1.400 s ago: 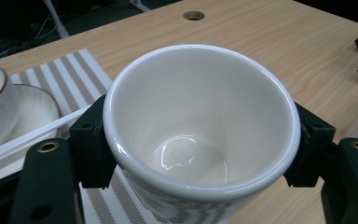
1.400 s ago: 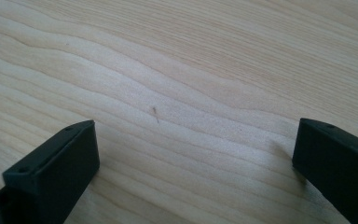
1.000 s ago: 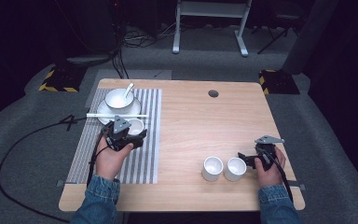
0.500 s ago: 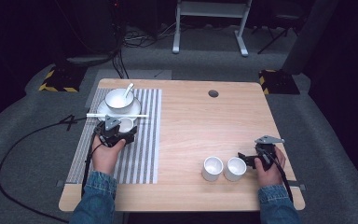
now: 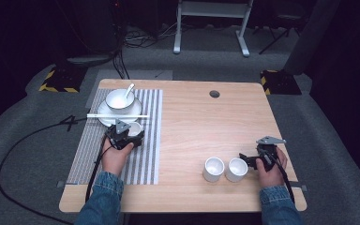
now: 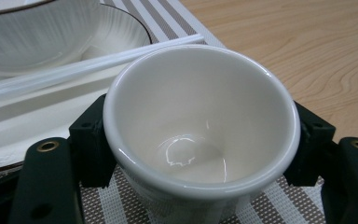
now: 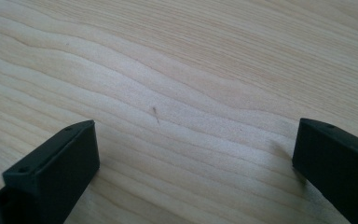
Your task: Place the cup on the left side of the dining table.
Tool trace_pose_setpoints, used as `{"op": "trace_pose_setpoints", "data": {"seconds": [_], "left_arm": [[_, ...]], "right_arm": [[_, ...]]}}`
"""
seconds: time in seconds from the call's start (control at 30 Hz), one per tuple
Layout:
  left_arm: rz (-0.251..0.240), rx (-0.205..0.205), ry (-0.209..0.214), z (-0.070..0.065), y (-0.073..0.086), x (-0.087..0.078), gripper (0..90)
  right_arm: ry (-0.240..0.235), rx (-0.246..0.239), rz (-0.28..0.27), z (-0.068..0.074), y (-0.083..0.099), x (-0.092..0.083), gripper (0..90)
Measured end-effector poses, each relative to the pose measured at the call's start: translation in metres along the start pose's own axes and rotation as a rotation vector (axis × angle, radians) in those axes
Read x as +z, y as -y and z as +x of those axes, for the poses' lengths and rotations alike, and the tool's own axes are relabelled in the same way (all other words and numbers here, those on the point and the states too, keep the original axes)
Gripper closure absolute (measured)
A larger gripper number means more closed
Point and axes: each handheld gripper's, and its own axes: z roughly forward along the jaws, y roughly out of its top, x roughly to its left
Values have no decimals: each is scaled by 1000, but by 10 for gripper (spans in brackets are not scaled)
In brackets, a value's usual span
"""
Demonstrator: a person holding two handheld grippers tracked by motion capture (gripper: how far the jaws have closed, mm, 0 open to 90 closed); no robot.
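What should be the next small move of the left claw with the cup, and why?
Probably lower the cup a little more onto the striped mat, then open. The left claw is shut on it, just beside the plate and chopsticks.

light: bright tabletop, dark surround | glare – cup (image 6: pixel 200 126) glaze | focus – sharp

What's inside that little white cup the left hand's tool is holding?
The white cup looks empty: just a glossy, bare bottom. What lies beneath it is covered, apart from striped mat around it.
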Motion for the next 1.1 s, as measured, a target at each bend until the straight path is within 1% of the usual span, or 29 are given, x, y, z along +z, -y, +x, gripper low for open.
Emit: {"op": "trace_pose_setpoints", "data": {"seconds": [0.07, 0.17, 0.23, 0.27, 0.3, 0.4, 0.63, 0.67, 0.77, 0.93, 1.1], "left_arm": [[-23, -10, 1, 1, 3, 2, 270], [-24, -40, 12, 2, 5, 1, 268], [-15, -59, 4, 1, 6, 2, 265], [3, -60, -4, 0, 6, 2, 262], [9, -54, -16, -1, 6, 2, 256], [7, -54, -35, -2, 5, 2, 206], [-17, -51, -36, -2, 1, -4, 210], [-14, -53, -34, -2, 0, -6, 210], [-33, -75, -28, -3, -2, -10, 210], [-45, -67, -34, -3, -6, -20, 211], [-48, -58, -26, -5, -6, -34, 210]], "right_arm": [[0, 1, 1, 0, 0, 0, 3], [0, 0, 0, 0, 0, 0, 3], [0, 1, 0, 0, 0, 0, 3], [0, 0, 0, 0, 0, 0, 3], [0, 0, 0, 0, 0, 0, 3], [0, 1, 1, 0, 0, 0, 3], [0, 1, 1, 0, 0, 0, 3], [0, 1, 1, 0, 0, 0, 3], [0, 0, 0, 0, 0, 0, 3], [0, 0, 1, 0, 0, 0, 3], [1, 0, 0, 0, 0, 0, 3]]}}
